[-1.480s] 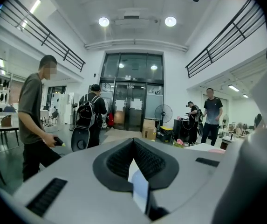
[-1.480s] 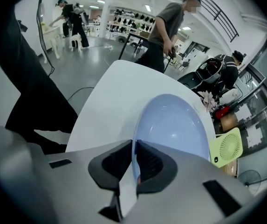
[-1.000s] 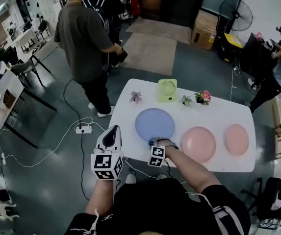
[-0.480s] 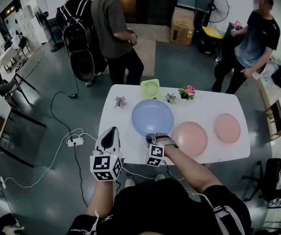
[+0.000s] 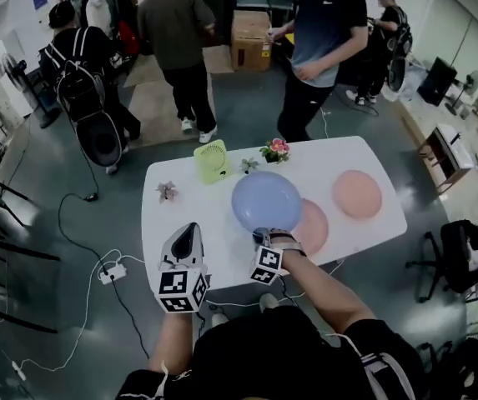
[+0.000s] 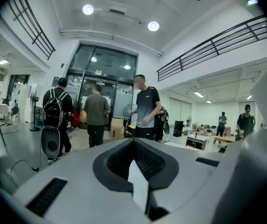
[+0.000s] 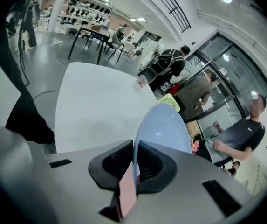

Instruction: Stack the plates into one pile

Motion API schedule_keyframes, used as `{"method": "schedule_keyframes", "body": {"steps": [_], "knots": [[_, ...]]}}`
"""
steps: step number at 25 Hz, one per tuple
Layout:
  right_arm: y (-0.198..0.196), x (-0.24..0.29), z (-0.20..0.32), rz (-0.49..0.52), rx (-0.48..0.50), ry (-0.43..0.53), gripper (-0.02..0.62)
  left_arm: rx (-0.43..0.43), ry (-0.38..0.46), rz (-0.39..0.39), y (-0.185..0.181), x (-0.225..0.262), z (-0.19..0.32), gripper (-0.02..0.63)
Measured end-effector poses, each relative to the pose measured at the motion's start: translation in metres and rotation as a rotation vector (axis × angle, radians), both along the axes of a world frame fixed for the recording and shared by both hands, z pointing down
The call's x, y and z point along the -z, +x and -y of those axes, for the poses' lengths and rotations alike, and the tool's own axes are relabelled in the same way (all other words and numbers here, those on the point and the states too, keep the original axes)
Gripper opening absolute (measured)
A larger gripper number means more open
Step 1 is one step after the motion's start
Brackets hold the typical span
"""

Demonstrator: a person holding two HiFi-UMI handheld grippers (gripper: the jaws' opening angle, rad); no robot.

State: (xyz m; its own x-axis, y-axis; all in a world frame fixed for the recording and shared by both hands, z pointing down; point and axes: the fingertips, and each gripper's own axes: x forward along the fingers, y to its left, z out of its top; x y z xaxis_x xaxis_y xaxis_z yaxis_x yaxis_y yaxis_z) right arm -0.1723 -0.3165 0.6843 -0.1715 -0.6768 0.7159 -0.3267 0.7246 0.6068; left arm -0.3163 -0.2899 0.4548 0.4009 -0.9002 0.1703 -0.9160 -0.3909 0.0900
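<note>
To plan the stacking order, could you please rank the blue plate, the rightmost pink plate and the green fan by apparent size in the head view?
1. blue plate: largest, though it is held up nearer the camera, so part of that lead is unsure.
2. rightmost pink plate.
3. green fan: clearly smallest.

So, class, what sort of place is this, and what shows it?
Probably an open-plan office or lab hall: desks and office chairs round a white table, tall glass entrance doors, a railed upper gallery.

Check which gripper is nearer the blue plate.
Right. The right gripper grips the near rim of the blue plate; the left gripper sits off to its left, apart, jaws shut.
</note>
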Motion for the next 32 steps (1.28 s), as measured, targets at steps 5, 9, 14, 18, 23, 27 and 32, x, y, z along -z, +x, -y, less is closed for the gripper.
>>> {"method": "schedule_keyframes", "body": {"steps": [5, 9, 14, 18, 23, 27, 32], "knots": [[0.049, -0.003, -0.006, 0.001, -0.147, 0.019, 0.043, -0.124, -0.013, 0.006, 0.043, -0.008, 0.012, 0.012], [0.08, -0.013, -0.023, 0.004, -0.237, -0.001, 0.044, -0.21, -0.02, 0.007, 0.076, -0.013, 0.012, 0.012], [0.101, -0.025, -0.04, 0.005, -0.286, -0.031, 0.044, -0.279, -0.023, 0.008, 0.105, -0.015, 0.012, 0.012], [0.109, -0.035, -0.048, -0.002, -0.298, -0.046, 0.046, -0.3, -0.028, 0.014, 0.116, -0.018, 0.008, 0.012], [0.108, -0.043, -0.052, 0.001, -0.287, -0.074, 0.048, -0.292, -0.036, 0.025, 0.115, -0.019, 0.006, 0.012], [0.107, -0.058, -0.052, -0.001, -0.293, -0.109, 0.049, -0.273, -0.04, 0.033, 0.108, -0.02, 0.005, 0.012], [0.112, -0.075, -0.05, -0.034, -0.299, -0.129, 0.049, -0.252, -0.05, 0.037, 0.098, -0.023, 0.008, 0.012]]}}
